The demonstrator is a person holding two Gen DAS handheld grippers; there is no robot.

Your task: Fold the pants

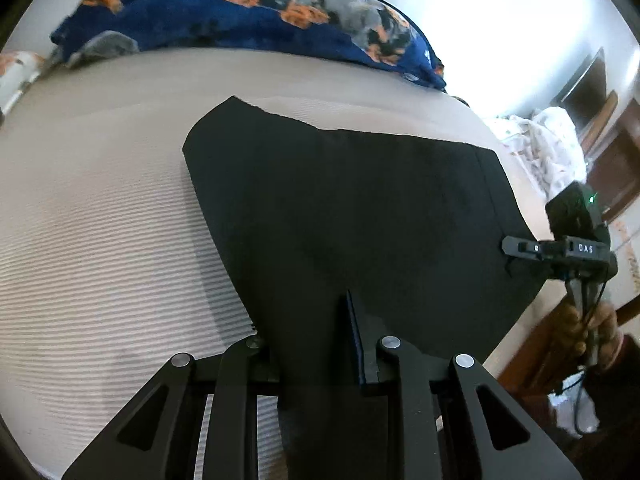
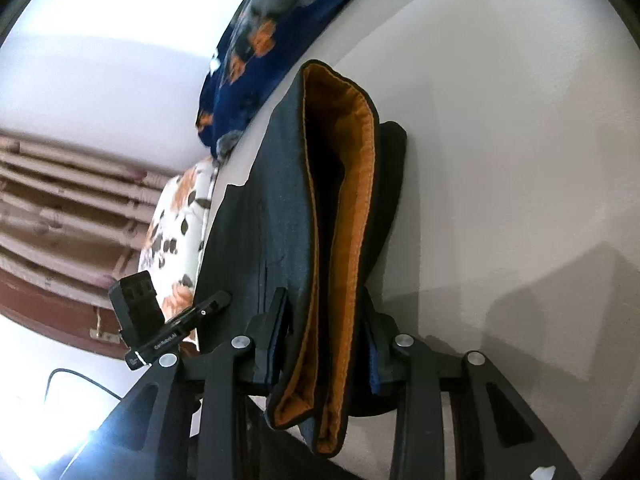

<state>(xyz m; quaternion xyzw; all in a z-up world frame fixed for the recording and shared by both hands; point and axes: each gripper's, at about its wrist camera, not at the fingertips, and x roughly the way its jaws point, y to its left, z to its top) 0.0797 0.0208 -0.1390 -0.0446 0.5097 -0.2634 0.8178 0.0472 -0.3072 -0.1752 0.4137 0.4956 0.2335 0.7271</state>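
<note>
Left gripper (image 1: 316, 340), bottom centre of the left wrist view: both fingers pinch the near edge of the black pants (image 1: 352, 216), cloth filling the gap between them. Only the right finger pad shows clearly; the left one is mostly covered by fabric.

Right gripper (image 2: 326, 328), bottom centre of the right wrist view: fingers clamped on the waistband (image 2: 340, 240), whose orange lining faces the camera as a folded channel. The same gripper appears at the right edge of the left wrist view (image 1: 516, 250), its tip on the garment's right edge, a hand (image 1: 588, 328) on its handle below.

The pants lie spread on the beige ribbed bedspread (image 1: 100, 240), occupying the centre of the left view. Long axis runs from the bottom of the frame toward the upper middle; the far edge ends in a stepped, angled outline at upper centre. In the right view the garment runs from bottom centre toward upper centre, waistband nearest the fingers.

Surroundings: a navy floral blanket (image 1: 248, 12) lies across the top of the left view, beyond the pants and apart from them. A white floral cloth (image 2: 176, 232) sits left of centre in the right view. Brown curtain folds (image 2: 60, 208) fill the left side there. Nothing lies over the pants other than the gripper tips.
</note>
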